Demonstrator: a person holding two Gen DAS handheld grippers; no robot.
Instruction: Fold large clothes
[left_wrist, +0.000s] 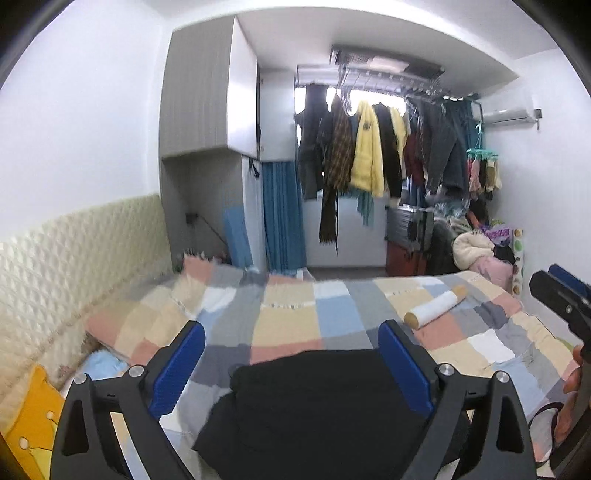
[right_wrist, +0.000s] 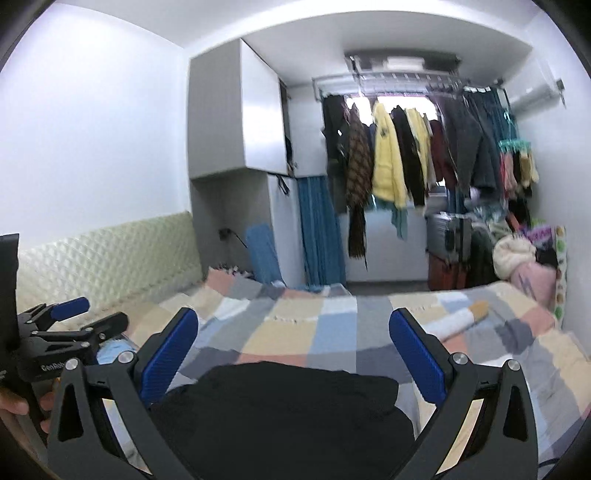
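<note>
A black garment (left_wrist: 317, 410) lies bunched on the checked bedspread (left_wrist: 288, 317), low in both wrist views (right_wrist: 280, 413). My left gripper (left_wrist: 291, 343) is held above it, blue pads wide apart, nothing between them. My right gripper (right_wrist: 293, 334) also stands open over the garment, holding nothing. Each gripper shows in the other's view: the right gripper (left_wrist: 565, 299) at the right edge of the left wrist view, the left gripper (right_wrist: 74, 317) at the left edge of the right wrist view, with a hand (right_wrist: 14, 410) on its handle.
A white roll with tan ends (left_wrist: 436, 306) lies on the bed at the right. A padded cream wall panel (left_wrist: 74, 266) runs along the left. Clothes hang on a rack (left_wrist: 369, 147) at the far end; suitcases and piled items (left_wrist: 476, 247) stand at the right.
</note>
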